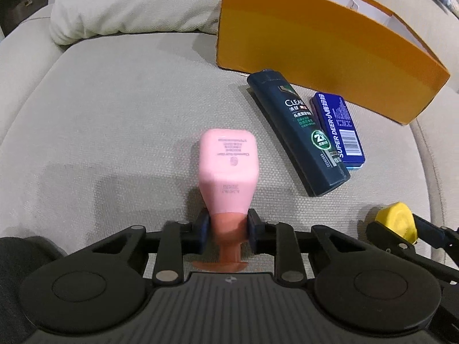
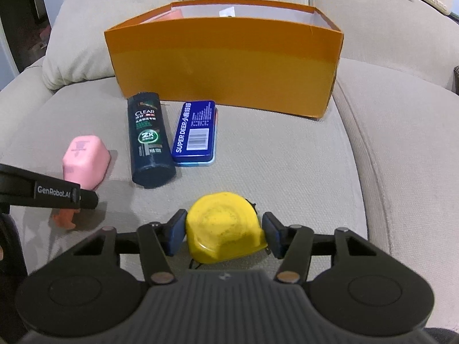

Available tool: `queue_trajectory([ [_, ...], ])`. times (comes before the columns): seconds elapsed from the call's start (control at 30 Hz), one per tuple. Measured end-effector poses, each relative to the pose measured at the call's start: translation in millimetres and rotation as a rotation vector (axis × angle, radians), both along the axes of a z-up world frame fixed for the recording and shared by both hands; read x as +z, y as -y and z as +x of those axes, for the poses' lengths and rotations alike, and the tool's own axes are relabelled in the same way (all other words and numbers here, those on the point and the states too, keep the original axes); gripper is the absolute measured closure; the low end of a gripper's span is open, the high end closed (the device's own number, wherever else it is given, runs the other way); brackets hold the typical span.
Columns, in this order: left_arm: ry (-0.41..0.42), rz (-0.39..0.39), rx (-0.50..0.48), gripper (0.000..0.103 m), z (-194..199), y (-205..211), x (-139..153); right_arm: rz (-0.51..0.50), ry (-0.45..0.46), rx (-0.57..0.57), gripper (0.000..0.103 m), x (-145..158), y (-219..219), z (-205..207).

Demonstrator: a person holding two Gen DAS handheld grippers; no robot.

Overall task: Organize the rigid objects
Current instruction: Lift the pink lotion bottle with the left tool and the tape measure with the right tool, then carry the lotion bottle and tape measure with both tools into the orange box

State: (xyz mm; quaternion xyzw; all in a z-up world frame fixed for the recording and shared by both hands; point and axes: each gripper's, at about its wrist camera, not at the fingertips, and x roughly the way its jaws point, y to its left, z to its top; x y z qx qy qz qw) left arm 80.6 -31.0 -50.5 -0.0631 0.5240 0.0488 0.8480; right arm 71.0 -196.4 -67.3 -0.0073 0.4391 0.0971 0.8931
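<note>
Nearest us, our left tongs [image 1: 225, 229] clamp the pink bottle [image 1: 226, 169] at its neck; our right tongs [image 2: 223, 233] straddle the yellow tape measure [image 2: 225, 225], one pad apart. Both lie on the sofa cushion [image 2: 287, 172]; next comes lifting toward the orange box [image 2: 229, 66].

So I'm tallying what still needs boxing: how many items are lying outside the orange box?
4: pink bottle in the left claw, yellow tape measure between the right claw pads, dark shampoo bottle and blue tin before the box.
</note>
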Motion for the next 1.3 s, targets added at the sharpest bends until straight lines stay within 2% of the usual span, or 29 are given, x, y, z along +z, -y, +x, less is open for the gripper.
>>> queue_trajectory([
  [0.27,0.031,-0.032,0.012,0.074,-0.9,-6.6,15.3,0.026,0.018,-0.020,0.044,5.7,4.7,-2.8],
  [0.5,0.032,-0.045,0.012,0.074,0.0,-7.8,17.5,0.064,0.027,-0.031,0.044,12.8,8.9,-4.4],
  [0.63,0.046,-0.094,0.012,0.074,-1.2,-10.2,23.7,0.060,0.032,-0.030,0.044,13.8,9.5,-6.7],
  [0.93,0.103,-0.137,0.016,0.074,-6.9,-13.3,41.8,0.086,0.040,-0.047,0.044,18.8,12.0,-7.8],
  [1.17,0.141,-0.178,-0.015,0.074,-8.9,-8.6,58.6,0.138,0.041,-0.042,0.044,39.9,19.3,-11.8],
  [1.3,0.173,-0.169,-0.048,0.074,-7.0,0.4,74.1,0.137,0.061,-0.021,0.044,58.6,22.4,-11.3],
])
